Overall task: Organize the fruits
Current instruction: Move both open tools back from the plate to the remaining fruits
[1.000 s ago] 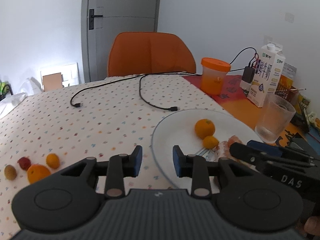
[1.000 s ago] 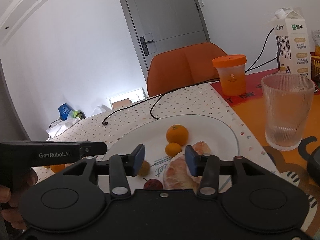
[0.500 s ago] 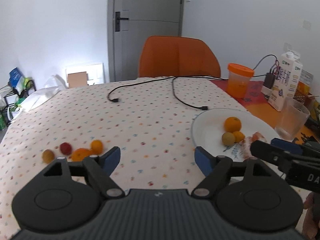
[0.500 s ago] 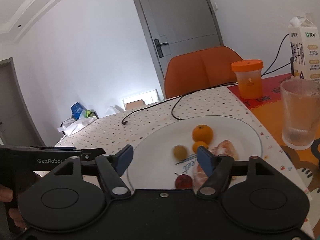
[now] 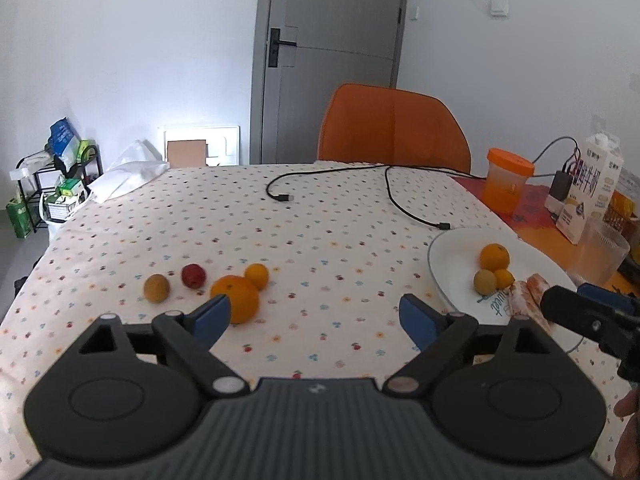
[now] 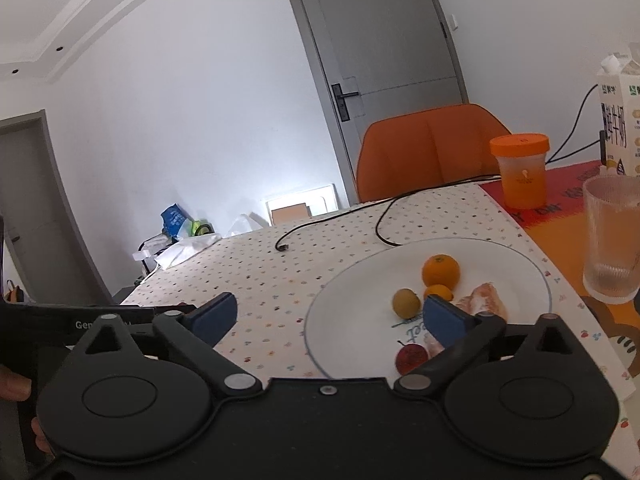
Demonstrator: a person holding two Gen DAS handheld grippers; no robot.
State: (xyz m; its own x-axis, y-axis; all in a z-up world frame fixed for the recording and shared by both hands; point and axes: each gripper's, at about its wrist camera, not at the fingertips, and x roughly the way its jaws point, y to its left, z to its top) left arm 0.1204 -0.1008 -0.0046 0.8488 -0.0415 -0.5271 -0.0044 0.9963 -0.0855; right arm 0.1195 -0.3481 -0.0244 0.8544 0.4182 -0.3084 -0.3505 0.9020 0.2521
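A white plate (image 6: 344, 300) holds an orange (image 6: 440, 271), a small orange (image 6: 438, 291), a yellow-brown fruit (image 6: 406, 303), a red fruit (image 6: 410, 358) and peeled citrus pieces (image 6: 484, 301). The plate also shows in the left wrist view (image 5: 452, 264). On the cloth at the left lie a large orange (image 5: 235, 298), a small orange (image 5: 256, 276), a red fruit (image 5: 193, 275) and a yellow-brown fruit (image 5: 156, 288). My left gripper (image 5: 315, 315) is open and empty above the cloth, right of the loose fruits. My right gripper (image 6: 330, 316) is open and empty over the plate's near left edge.
Black cables (image 5: 400, 200) lie across the dotted tablecloth (image 5: 240, 220). An orange-lidded cup (image 5: 506, 186), a milk carton (image 5: 588, 196) and a ribbed glass (image 6: 612, 240) stand at the right. An orange chair (image 5: 392, 128) is behind the table.
Both grippers have opened wide. The yellow-brown fruit left the right gripper and rests on the plate. The left gripper has swung left and back toward the loose fruits.
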